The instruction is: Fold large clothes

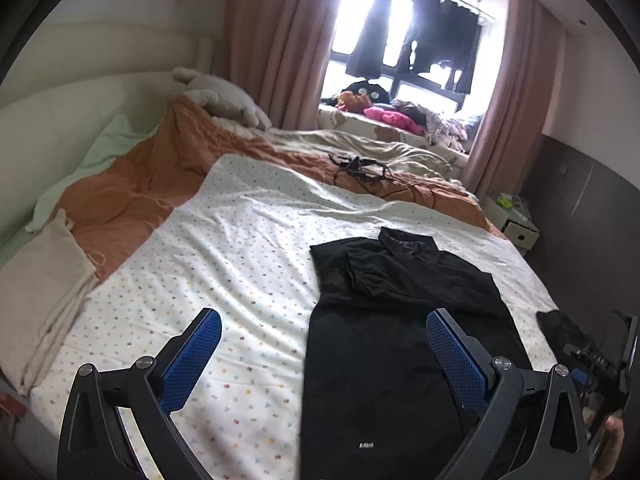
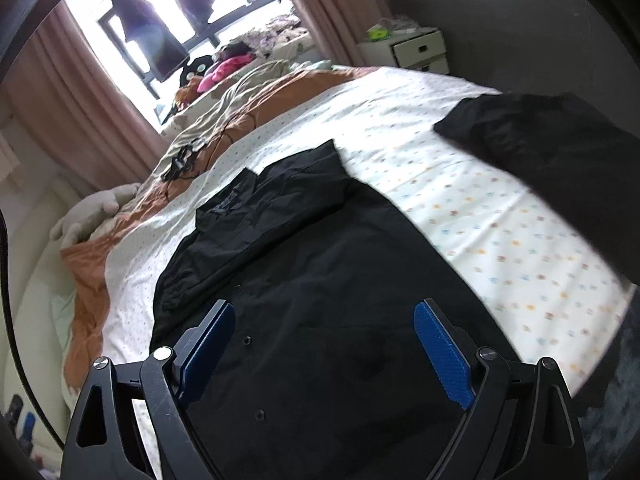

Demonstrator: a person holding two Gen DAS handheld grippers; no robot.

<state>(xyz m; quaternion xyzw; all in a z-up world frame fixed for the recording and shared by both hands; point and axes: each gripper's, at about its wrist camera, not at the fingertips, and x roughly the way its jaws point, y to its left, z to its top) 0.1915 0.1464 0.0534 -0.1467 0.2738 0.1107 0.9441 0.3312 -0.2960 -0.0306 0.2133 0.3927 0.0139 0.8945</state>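
A large black shirt (image 1: 400,320) lies on the dotted white sheet (image 1: 224,264) of the bed, collar toward the far side, one sleeve folded across its chest. It also shows in the right wrist view (image 2: 320,280). My left gripper (image 1: 324,334) is open and empty, hovering over the shirt's left edge. My right gripper (image 2: 324,326) is open and empty above the shirt's lower part. A second black garment (image 2: 552,152) lies blurred at the right of the bed.
An orange duvet (image 1: 132,196) and beige bedding are bunched at the far side. Black cables (image 1: 368,172) lie on the duvet. A folded beige cloth (image 1: 44,280) lies at the left edge. A white nightstand (image 1: 516,220) stands at the right.
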